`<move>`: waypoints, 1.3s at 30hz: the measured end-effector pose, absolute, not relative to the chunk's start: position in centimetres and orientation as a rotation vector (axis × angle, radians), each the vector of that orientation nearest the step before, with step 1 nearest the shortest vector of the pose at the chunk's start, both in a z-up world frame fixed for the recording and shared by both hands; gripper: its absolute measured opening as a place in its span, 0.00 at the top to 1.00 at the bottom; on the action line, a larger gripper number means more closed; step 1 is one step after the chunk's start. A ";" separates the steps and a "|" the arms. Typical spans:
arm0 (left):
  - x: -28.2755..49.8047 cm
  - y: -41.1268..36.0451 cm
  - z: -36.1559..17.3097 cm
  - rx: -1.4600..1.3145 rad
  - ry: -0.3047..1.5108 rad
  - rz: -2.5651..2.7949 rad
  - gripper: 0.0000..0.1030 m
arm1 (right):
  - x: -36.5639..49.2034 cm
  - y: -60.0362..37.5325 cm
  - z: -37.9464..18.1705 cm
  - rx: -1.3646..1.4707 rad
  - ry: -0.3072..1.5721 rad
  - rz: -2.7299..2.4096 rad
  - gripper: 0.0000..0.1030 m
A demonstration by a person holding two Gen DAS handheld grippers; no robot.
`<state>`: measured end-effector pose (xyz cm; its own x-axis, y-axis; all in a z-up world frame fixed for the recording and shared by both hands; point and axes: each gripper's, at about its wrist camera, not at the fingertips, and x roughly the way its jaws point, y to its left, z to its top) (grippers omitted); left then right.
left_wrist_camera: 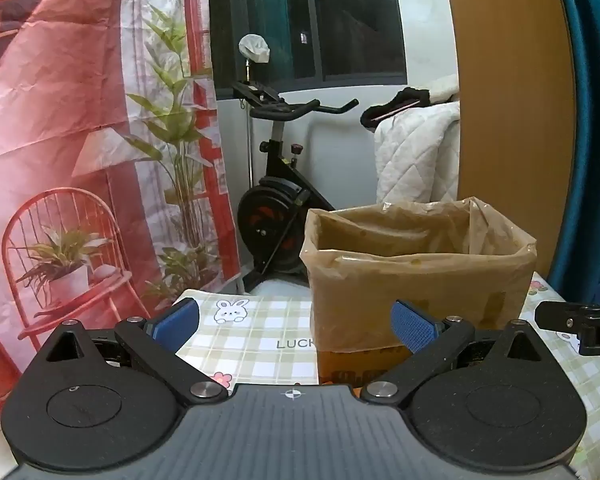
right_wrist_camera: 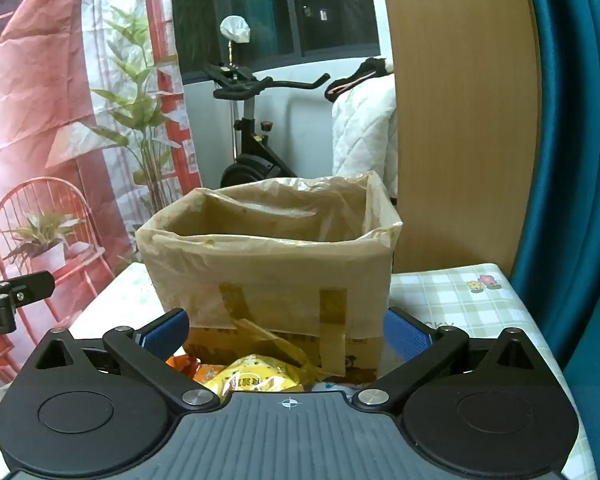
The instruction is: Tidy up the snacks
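Both claws, the left gripper (left_wrist_camera: pixel 296 326) and right gripper (right_wrist_camera: pixel 286 334), are held wide open and empty, while light, crinkly, slippery snack packets (right_wrist_camera: pixel 256 376), lying before the lined box (right_wrist_camera: pixel 272 256), are probably best pinched at a sealed edge.

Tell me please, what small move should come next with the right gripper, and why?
Probably lower the right gripper onto the yellow snack packet lying just below it, in front of the lined cardboard box. Its jaws stand wide open and hold nothing, the box's open top shows no snacks from this angle, and the left gripper is also open and empty.
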<state>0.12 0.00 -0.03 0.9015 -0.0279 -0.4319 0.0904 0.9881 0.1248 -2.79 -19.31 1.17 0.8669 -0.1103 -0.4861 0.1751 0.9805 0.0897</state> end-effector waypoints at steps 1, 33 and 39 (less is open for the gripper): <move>0.3 0.0 -0.1 0.142 0.448 -0.069 0.00 | -2.8 -19.3 1.2 0.136 0.504 -0.149 0.00; 0.1 0.1 -0.1 0.141 0.438 -0.064 0.00 | -2.9 -19.4 1.0 0.138 0.500 -0.151 0.00; 0.0 0.1 -0.1 0.138 0.438 -0.068 0.00 | -2.9 -19.3 1.3 0.138 0.501 -0.153 0.00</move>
